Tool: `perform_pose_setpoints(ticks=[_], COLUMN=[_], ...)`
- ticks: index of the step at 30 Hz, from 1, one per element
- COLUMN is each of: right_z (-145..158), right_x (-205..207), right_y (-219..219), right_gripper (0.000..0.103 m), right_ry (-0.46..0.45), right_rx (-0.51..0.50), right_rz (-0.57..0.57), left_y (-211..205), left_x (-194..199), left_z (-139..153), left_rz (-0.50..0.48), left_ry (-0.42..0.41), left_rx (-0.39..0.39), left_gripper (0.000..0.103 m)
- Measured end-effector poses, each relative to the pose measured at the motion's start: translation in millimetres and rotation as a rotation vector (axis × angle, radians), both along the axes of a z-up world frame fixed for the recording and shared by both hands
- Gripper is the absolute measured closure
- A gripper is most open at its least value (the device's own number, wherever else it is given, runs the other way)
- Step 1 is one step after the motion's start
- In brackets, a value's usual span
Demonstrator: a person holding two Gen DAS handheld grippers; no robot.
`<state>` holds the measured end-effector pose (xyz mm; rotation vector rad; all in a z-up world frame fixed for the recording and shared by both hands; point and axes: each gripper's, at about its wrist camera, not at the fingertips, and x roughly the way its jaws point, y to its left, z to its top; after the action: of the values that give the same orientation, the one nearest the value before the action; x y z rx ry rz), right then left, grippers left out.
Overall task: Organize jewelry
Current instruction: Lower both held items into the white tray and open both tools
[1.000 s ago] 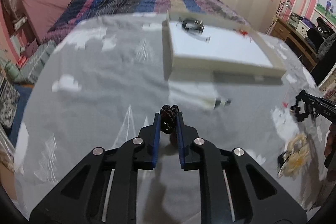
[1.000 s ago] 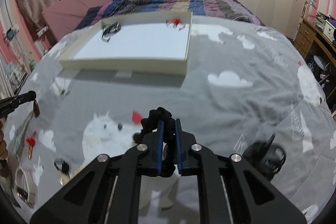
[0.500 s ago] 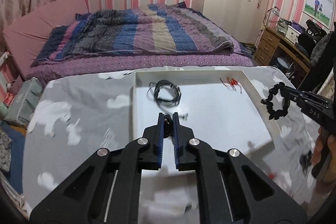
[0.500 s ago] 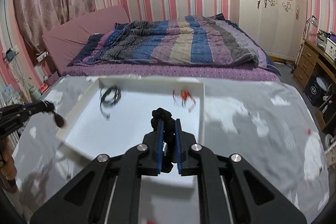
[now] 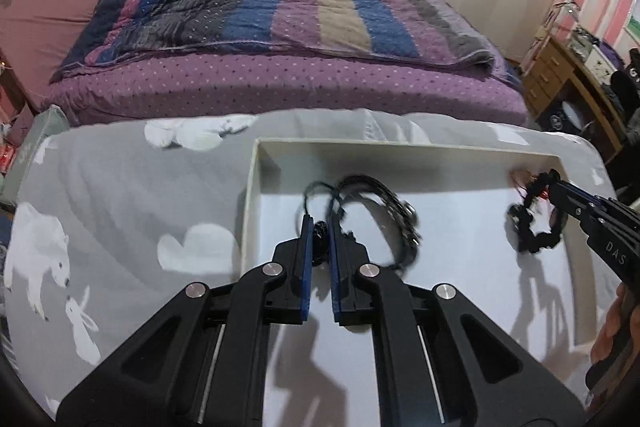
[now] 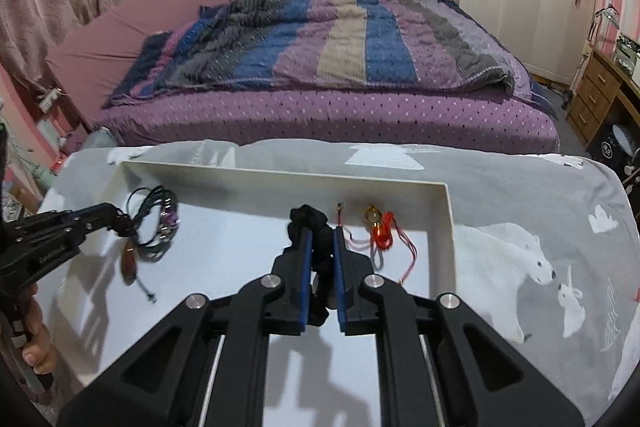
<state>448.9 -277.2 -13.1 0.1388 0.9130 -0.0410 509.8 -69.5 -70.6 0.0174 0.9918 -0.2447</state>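
Both grippers have advanced over the white tray (image 6: 280,174). Left gripper (image 5: 319,231) — near the tray's left edge, beside the cord bracelets (image 6: 154,227) — pinches a dark pendant (image 6: 129,263). Right gripper (image 6: 320,241) pinches a black beaded bracelet (image 5: 536,223) near the red charm (image 6: 380,233) at the far right corner.
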Motion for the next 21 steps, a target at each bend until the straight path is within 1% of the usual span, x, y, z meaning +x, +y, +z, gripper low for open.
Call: perform_pose_setpoints(ticks=[3, 6, 9, 10, 11, 12, 13, 14, 15, 16, 17, 18, 19, 20, 21], right_z=[-11, -20, -22, -23, -23, -21, -18, -14, -7, 0, 5, 14, 23, 31, 40], right_x=[13, 18, 19, 19, 18, 17, 14, 12, 7, 2, -1, -9, -18, -27, -40], right_y=[-2, -3, -4, -4, -5, -6, -8, -9, -10, -11, -12, -13, -14, -15, -16], right_gripper=[0.093, 0.093, 0.091, 0.090, 0.090, 0.083, 0.067, 0.060, 0.052, 0.051, 0.051, 0.051, 0.051, 0.051, 0.047], right_ry=[0.052, 0.088, 0.096, 0.106, 0.114, 0.111, 0.102, 0.091, 0.073, 0.060, 0.055, 0.040, 0.023, 0.005, -0.016], right_rx=[-0.009, -0.024, -0.046, -0.052, -0.046, -0.037, -0.044, -0.048, -0.045, -0.041, -0.042, -0.044, -0.044, -0.048, -0.056], right_rz=[-0.020, -0.016, -0.015, -0.016, -0.013, -0.010, -0.018, -0.023, -0.021, -0.013, -0.008, -0.005, -0.004, 0.000, 0.006], left_y=[-3, -4, -2, -2, -2, -2, 0, 1, 0, 1, 2, 4, 8, 11, 16], left_x=[6, 4, 0, -1, -4, -7, -9, -14, -18, -24, -32, -39, -50, -57, -69], left_z=[0, -2, 1, 3, 5, 8, 11, 16, 21, 26, 34, 40, 49, 53, 59], left_rz=[0.005, 0.004, 0.009, 0.011, 0.012, 0.015, 0.019, 0.026, 0.022, 0.017, 0.022, 0.029, 0.026, 0.024, 0.027], left_ry=[0.003, 0.002, 0.006, 0.004, 0.004, 0.003, 0.000, -0.011, -0.022, -0.036, -0.057, -0.069, -0.086, -0.096, -0.114], left_rx=[0.017, 0.030, 0.025, 0.028, 0.032, 0.034, 0.037, 0.042, 0.044, 0.047, 0.053, 0.053, 0.042, 0.037, 0.036], left_gripper=[0.098, 0.098, 0.097, 0.095, 0.089, 0.086, 0.077, 0.067, 0.063, 0.055, 0.044, 0.039, 0.028, 0.021, 0.019])
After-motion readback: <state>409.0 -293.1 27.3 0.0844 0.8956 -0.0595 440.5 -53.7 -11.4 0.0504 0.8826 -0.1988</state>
